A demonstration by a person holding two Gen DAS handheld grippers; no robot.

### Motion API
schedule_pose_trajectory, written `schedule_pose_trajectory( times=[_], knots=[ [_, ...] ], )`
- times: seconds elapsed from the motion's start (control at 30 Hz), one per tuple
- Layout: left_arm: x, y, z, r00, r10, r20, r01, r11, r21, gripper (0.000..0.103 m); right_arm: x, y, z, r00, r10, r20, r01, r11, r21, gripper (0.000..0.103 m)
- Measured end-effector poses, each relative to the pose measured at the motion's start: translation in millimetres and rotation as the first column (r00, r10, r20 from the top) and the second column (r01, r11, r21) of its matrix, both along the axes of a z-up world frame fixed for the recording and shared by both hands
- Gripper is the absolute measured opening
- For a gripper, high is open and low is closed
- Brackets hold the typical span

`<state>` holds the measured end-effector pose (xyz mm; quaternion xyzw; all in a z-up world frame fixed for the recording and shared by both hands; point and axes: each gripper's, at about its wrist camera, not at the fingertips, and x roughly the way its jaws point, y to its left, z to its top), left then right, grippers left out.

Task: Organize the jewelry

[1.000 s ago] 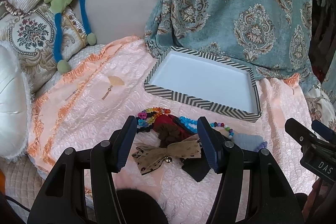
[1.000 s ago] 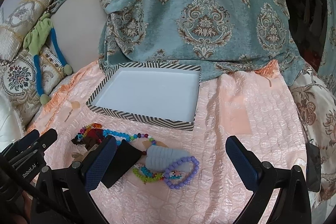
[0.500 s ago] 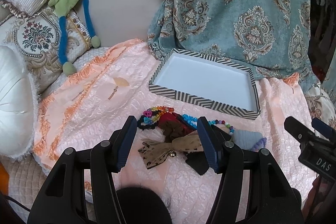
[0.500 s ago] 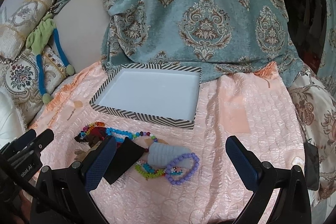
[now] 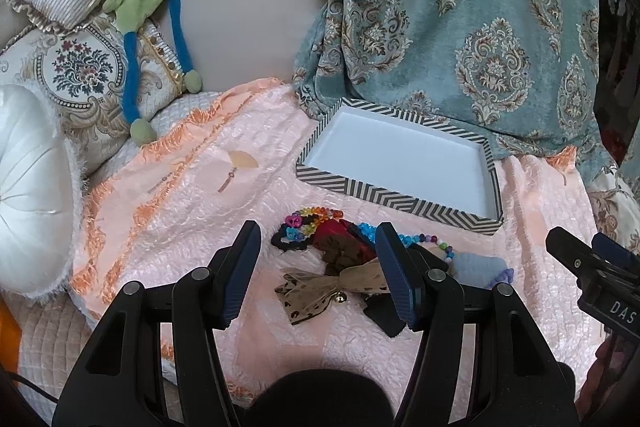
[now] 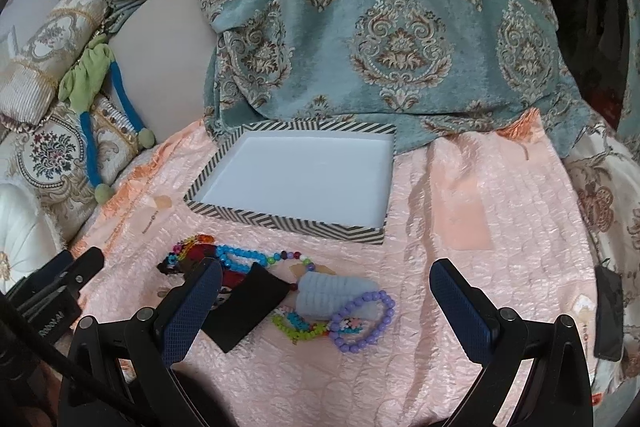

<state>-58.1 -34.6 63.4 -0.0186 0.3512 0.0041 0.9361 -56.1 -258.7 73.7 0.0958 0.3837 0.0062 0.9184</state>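
Both tongs are spread wide with nothing in them: left gripper (image 5: 316, 275) hovers above the tan leopard-print ribbon bow (image 5: 332, 285), right gripper (image 6: 326, 307) above the purple bead bracelet (image 6: 362, 321). Just past the pile, the chevron-striped white tray (image 6: 288, 221) sits on the peach quilted blanket (image 6: 460, 267).

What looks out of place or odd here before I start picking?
Nothing is damaged or spilled. The striped tray holds nothing yet. The jewelry lies heaped in front of it: the purple bead bracelet overlaps the green bead strand, and the blue bead strand runs under the black pouch.
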Motion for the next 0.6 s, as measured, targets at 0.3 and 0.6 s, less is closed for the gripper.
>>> schedule_pose_trajectory(
  times=[0.3, 0.6],
  knots=[
    [7.8, 5.7, -7.0, 1.0, 0.004, -0.011, -0.004, 1.0, -0.002, 0.06, 5.6, 10.6, -4.8, 1.0, 0.021, -0.023, -0.022, 0.999, -0.047, 0.103],
    [12.9, 6.3, -13.2, 1.0, 0.01, -0.02, -0.01, 1.0, -0.001, 0.06, 7.6, 9.2, -10.8, 0.999, 0.017, -0.035, -0.019, 0.998, -0.058, 0.103]
  ],
)
